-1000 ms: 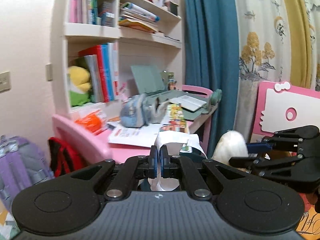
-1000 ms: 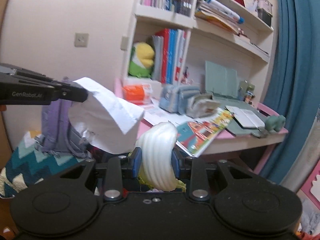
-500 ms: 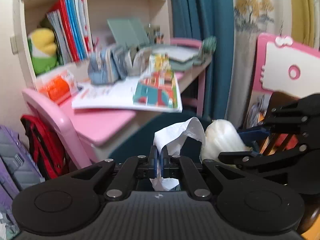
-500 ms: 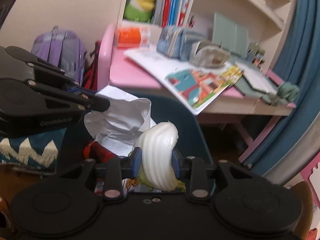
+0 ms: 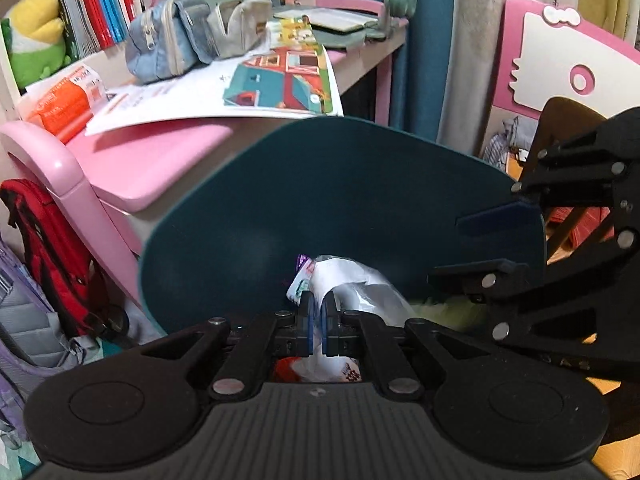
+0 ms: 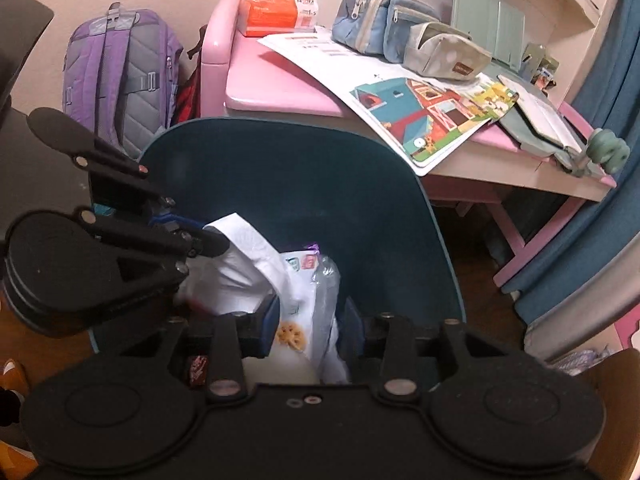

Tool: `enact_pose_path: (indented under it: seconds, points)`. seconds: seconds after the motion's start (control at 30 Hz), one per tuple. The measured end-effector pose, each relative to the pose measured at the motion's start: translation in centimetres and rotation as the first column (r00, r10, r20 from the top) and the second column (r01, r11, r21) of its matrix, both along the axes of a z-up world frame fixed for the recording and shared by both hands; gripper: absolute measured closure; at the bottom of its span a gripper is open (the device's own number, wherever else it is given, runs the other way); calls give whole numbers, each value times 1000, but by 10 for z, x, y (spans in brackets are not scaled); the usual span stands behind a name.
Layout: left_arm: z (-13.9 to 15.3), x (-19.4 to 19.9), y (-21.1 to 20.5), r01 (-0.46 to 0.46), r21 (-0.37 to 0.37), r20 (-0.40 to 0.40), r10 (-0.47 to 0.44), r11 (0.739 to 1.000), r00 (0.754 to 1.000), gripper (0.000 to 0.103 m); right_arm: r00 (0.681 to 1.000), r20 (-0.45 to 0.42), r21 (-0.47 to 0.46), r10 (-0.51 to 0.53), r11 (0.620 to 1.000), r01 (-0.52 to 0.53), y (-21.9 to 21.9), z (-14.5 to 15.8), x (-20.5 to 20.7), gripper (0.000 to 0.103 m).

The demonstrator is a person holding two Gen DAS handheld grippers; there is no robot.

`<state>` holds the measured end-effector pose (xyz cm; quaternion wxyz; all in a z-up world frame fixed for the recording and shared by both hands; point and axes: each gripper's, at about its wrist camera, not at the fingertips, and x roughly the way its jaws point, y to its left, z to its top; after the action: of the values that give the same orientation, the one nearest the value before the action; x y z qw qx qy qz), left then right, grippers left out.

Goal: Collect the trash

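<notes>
A dark teal bin (image 5: 320, 200) (image 6: 320, 184) stands open below both grippers. My left gripper (image 5: 318, 308) (image 6: 216, 242) is shut on a crumpled white paper (image 5: 360, 288) (image 6: 240, 264), which hangs inside the bin's mouth. To its right, my right gripper (image 6: 310, 320) (image 5: 480, 248) reaches into the bin; its jaws are opening and nothing sits between the pads. A cookie wrapper (image 6: 292, 332) and clear plastic (image 6: 326, 280) lie in the bin beneath it. A pale blurred thing (image 5: 440, 312) lies under the right gripper.
Behind the bin is a pink desk (image 6: 272, 92) with a picture book (image 6: 432, 116) overhanging its edge, pencil cases (image 6: 380, 24) and an orange pack (image 6: 276, 14). A purple backpack (image 6: 120, 64) and a red bag (image 5: 52, 240) lean at the left. A blue curtain (image 6: 592, 216) hangs at the right.
Both grippers sank from desk height into the bin's mouth. The white ribbed thing held in the right gripper has left its jaws, which now stand apart. The left keeps hold of the paper.
</notes>
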<state>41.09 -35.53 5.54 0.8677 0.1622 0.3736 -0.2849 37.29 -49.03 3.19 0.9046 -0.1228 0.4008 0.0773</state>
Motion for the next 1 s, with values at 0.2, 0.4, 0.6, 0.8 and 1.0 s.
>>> enact_pose_path:
  seconds: [0.2,0.4,0.6,0.8,1.0]
  points:
    - [0,-3,3,-17,-36,-26,17,999,1000,99,999,22,32,-33,999,33,-6,9,-10,63]
    - [6,-15,9,-26,-57,-31,24,998,999,92,996,73,65,-49,997,45,-10,22,-34,54]
    - [21,-36,23,-47,-122,25,51,991,998,35,988,127,144,-86,987,68,-15,33,-61,52]
    - [41,-62,38,-48,-191,69,62,980,996,29,975,196,218,-101,974,57,-13,43,-93,49]
    - [56,-93,56,-45,-233,121,75,971,990,23,961,258,258,-96,966,27,-3,49,-124,46]
